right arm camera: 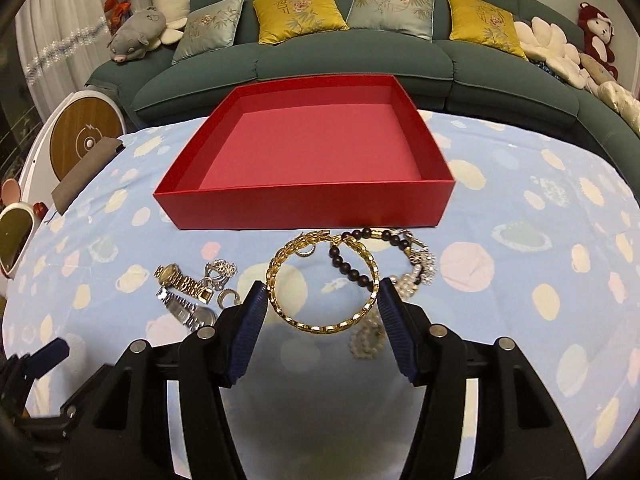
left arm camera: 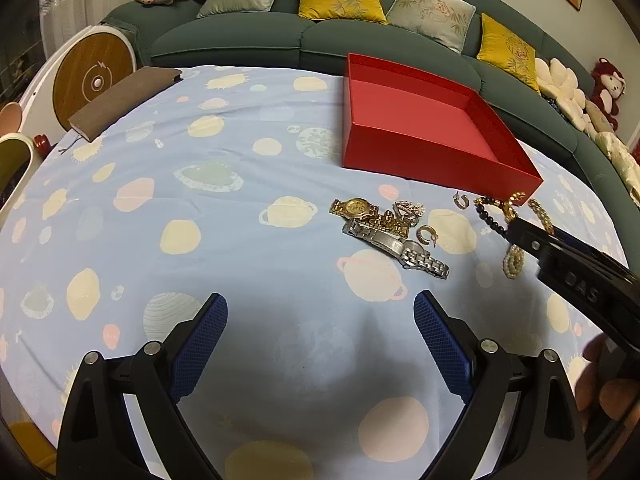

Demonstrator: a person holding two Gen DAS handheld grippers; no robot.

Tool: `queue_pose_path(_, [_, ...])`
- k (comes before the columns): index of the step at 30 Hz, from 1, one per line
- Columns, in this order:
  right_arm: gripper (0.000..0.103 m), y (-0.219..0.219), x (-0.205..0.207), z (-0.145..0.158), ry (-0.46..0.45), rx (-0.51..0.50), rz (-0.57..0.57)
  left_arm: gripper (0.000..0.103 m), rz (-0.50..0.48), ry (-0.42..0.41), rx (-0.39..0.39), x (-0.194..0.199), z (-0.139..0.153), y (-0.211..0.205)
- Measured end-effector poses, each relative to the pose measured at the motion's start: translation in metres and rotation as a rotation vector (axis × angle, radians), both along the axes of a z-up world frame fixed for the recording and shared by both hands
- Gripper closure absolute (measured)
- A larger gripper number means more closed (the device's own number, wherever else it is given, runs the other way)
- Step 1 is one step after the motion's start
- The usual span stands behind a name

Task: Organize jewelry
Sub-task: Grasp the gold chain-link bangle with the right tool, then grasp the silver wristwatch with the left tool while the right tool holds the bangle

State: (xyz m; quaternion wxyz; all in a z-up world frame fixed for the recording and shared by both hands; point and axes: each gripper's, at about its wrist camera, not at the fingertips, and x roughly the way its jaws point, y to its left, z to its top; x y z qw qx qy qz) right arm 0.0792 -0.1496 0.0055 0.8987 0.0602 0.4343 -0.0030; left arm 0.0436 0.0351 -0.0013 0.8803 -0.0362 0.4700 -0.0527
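Gold link bracelet point(right arm camera: 323, 284) sits clamped between the right gripper point(right arm camera: 322, 304) pads, red box point(right arm camera: 304, 204) just beyond the tips. Left gripper point(left arm camera: 320, 316) jaws apart over bare tablecloth point(left arm camera: 200, 208), watches point(left arm camera: 384, 228) ahead-right.

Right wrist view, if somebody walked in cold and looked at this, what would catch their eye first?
Probably the gold chain bracelet, held up between the right gripper's blue pads, its ring framed dead centre. Just behind it sits the big red box, open and with nothing inside, on the planet-print tablecloth. After that, the small heap of watches and rings lying to the left of the bracelet.
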Motion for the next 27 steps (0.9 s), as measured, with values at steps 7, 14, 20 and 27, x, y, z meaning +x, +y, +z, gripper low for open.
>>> queue_pose_path(7, [0.047,-0.027,-0.046,0.014,0.014,0.041,0.002,0.011,0.009,0.028,-0.073,0.011,-0.012,-0.012])
queue_pose_path(14, [0.047,-0.035,-0.055,-0.004,0.047,0.082,-0.02,0.011,0.063,0.024,-0.077,0.033,-0.023,-0.041])
queue_pose_path(20, [0.047,-0.042,-0.059,-0.004,0.043,0.094,-0.025,0.009,0.058,-0.058,0.097,0.038,-0.037,-0.06])
queue_pose_path(27, [0.047,-0.033,-0.063,0.002,0.022,0.055,0.007,0.025,0.031,-0.033,0.135,0.029,-0.038,-0.05])
